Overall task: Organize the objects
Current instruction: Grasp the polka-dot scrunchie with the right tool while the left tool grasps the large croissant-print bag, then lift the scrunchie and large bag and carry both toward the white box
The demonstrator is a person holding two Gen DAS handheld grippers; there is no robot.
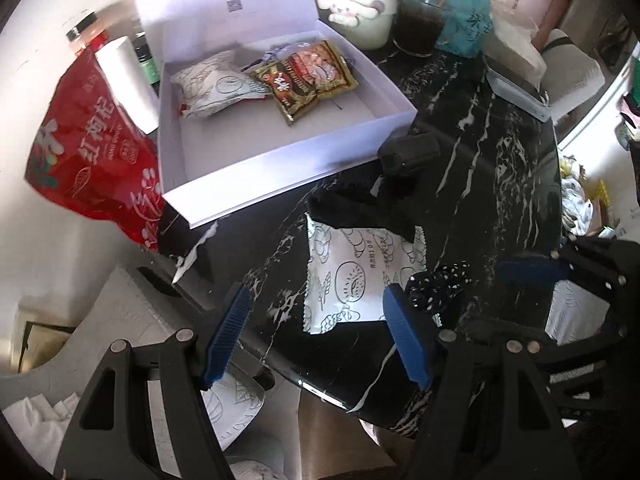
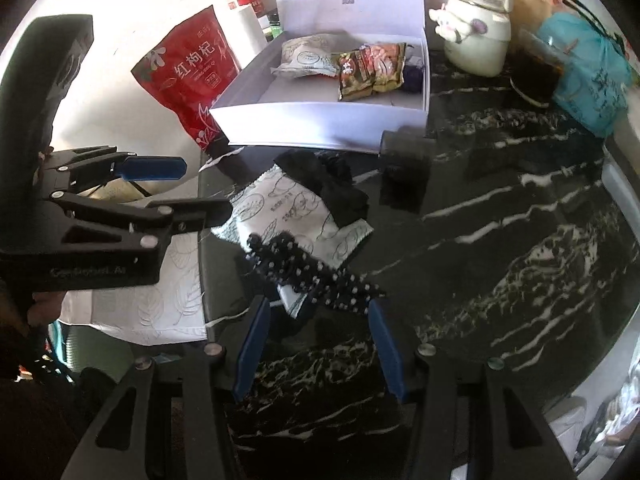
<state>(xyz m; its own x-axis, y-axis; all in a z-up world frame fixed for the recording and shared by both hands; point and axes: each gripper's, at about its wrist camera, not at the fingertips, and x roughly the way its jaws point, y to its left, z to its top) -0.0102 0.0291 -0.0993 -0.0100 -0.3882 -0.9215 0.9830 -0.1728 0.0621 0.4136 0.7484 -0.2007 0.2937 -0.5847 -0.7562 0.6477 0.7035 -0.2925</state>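
Observation:
A white snack packet (image 1: 352, 280) printed with line drawings lies on the black marble table (image 1: 480, 184). A black cloth (image 1: 360, 208) covers its far edge. My left gripper (image 1: 316, 336) hangs open just above the packet's near end, its blue pads (image 1: 228, 336) standing apart from it. A black polka-dot strip (image 2: 312, 272) lies across the packet's (image 2: 288, 208) near corner. My right gripper (image 2: 320, 348) is open with its tips just short of the strip and nothing between them. Each view shows the other gripper: the right (image 1: 488, 300) and the left (image 2: 206, 188).
An open white box (image 1: 280, 168) at the back holds a white packet (image 1: 216, 84) and brown snack packets (image 1: 308, 76). A red bag (image 1: 92, 148) leans at its left. A small dark box (image 1: 408, 152), a white kettle (image 1: 360, 4), a dark glass (image 1: 420, 28) and a teal bag (image 1: 460, 12) stand behind.

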